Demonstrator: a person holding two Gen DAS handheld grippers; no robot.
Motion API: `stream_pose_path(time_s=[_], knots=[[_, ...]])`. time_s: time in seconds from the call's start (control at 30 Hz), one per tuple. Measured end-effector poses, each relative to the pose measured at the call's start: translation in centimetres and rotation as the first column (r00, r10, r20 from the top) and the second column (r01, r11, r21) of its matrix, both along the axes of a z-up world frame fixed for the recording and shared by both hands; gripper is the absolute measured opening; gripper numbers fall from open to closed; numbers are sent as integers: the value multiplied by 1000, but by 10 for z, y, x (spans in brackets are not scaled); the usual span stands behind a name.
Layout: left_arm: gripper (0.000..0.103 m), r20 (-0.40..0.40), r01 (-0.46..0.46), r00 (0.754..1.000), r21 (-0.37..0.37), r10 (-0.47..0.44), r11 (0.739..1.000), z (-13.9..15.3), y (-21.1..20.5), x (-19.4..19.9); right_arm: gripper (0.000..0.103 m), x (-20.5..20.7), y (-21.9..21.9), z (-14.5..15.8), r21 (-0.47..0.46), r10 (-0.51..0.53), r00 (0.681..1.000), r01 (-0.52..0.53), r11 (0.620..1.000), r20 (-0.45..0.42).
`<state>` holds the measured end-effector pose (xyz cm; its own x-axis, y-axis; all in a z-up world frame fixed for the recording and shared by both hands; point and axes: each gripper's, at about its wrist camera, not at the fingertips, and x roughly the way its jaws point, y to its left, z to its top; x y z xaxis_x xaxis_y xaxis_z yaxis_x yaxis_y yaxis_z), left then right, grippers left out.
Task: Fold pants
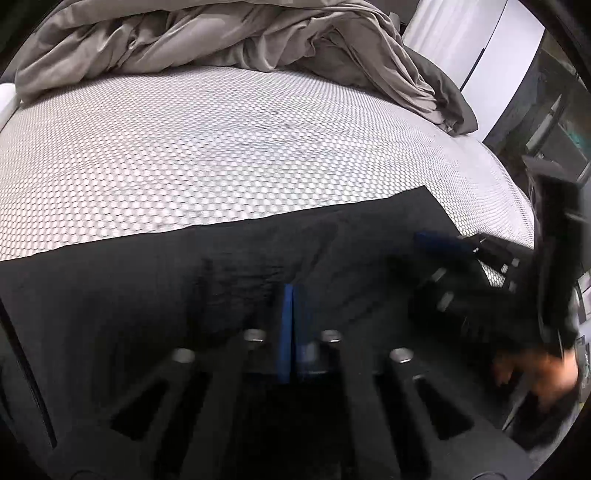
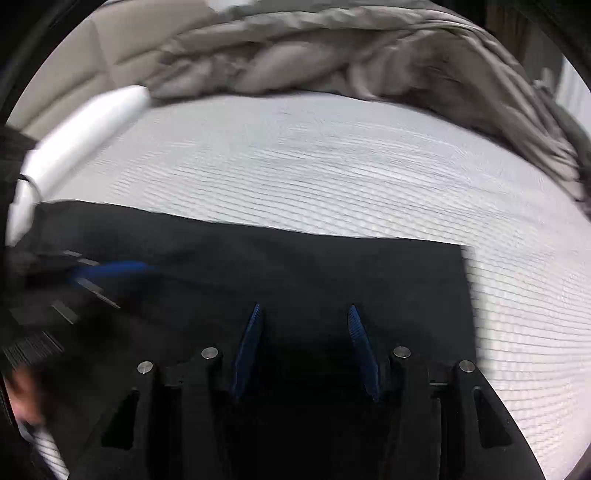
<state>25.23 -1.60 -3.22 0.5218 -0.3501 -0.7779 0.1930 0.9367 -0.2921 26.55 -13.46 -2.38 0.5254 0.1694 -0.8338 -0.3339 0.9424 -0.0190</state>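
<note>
This is a bedroom in a home. A bed [image 1: 207,147] fills both views, its mattress covered in a white, honeycomb-textured fabric. A rumpled grey-brown duvet [image 1: 229,33] is bunched up at the far end. In the right wrist view a pale padded headboard [image 2: 74,66] stands behind it, and tall white cabinet doors [image 1: 491,55] stand beside the bed.

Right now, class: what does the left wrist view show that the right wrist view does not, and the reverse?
Only the left wrist view shows the left gripper from behind, pads pressed together over the black pants, plus a white cabinet. Only the right wrist view shows the right gripper from behind, fingers spread, and a beige headboard. Both share the pants, white mattress and grey duvet.
</note>
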Motion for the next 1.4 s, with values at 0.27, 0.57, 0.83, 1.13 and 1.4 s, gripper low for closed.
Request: stream_pose_path(time_s=[0.27,0.57,0.83,1.13,1.4], knots=[[1,36,-44,998,52,42,998,16,5,-15,54,-6,-98,20,23,-241,969,240,970,55],[17,76,-70,995,48,66,996,35,-19,-15,54,-11,-24,43,153,-42,995,28,988,89],[12,2,-81,997,-32,81,996,3,3,-2,54,12,-17,5,-61,-83,996,84,995,19],[27,136,28,990,47,-34,999,42,-28,-68,54,-40,-70,52,133,-100,992,90,987,73],[32,54,139,988,63,-143,988,10,-29,-82,53,-55,-42,13,-27,22,1000,-22,999,10]])
